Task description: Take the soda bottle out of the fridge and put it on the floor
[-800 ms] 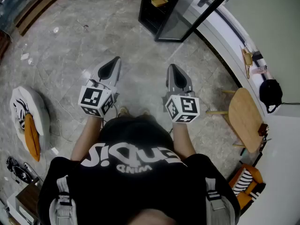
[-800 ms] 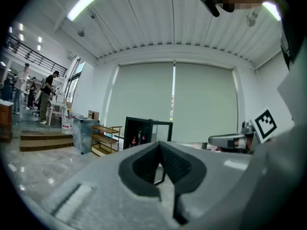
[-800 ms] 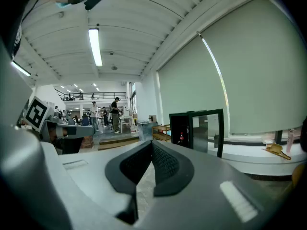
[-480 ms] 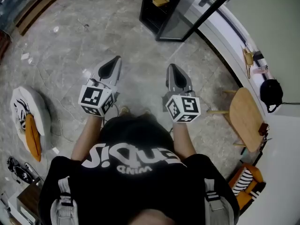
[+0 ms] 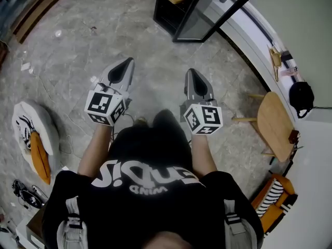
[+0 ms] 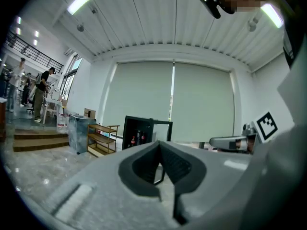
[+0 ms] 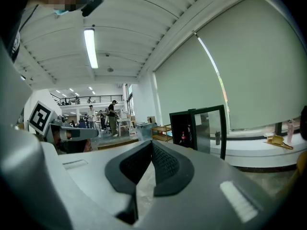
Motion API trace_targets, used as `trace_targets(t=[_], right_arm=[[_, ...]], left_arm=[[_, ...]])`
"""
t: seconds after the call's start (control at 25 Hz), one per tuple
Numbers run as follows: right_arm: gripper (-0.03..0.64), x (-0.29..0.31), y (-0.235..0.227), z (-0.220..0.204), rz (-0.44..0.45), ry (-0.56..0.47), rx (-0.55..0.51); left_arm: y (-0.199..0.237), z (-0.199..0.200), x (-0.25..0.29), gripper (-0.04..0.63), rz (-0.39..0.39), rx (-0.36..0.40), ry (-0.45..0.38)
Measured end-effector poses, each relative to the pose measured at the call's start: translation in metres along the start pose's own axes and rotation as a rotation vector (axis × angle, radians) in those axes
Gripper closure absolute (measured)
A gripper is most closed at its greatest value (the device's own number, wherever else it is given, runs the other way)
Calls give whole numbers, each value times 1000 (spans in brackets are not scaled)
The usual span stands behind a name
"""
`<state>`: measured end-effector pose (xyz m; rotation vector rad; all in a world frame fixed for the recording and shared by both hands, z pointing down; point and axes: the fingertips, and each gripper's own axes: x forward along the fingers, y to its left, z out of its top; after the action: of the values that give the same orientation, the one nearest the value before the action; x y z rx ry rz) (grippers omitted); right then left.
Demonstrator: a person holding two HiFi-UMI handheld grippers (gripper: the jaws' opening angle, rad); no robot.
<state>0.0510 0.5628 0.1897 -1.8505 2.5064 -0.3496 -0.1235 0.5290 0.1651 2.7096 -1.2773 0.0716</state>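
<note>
Head view: two grippers held level over the stone floor (image 5: 72, 51), one fridge ahead.
The left gripper (image 5: 125, 63) has its jaws together on nothing. One black fridge (image 5: 165, 15) stands well ahead with its single glass door (image 5: 207, 9) swung open. The right gripper (image 5: 191, 72) is likewise closed and empty. Its view shows one red-labelled soda bottle (image 7: 182, 138) upright inside the fridge. One wooden stool (image 5: 272, 131) stands at the right.

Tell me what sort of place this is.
Probably an open indoor workspace or lab hall, not a home: a pale stone-look floor, a small glass-door fridge set on it, tall roller blinds across a window wall, and people standing near tables farther back.
</note>
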Motion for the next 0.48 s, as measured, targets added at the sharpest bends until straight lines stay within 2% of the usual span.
trace_targets(t=[0.2, 0.48], right_arm=[[620, 34, -12, 7, -13, -9, -11], [618, 112, -67, 25, -20, -41, -16]], left_arm=[[25, -2, 31, 594, -4, 3, 5], [59, 2, 123, 594, -19, 0, -6]])
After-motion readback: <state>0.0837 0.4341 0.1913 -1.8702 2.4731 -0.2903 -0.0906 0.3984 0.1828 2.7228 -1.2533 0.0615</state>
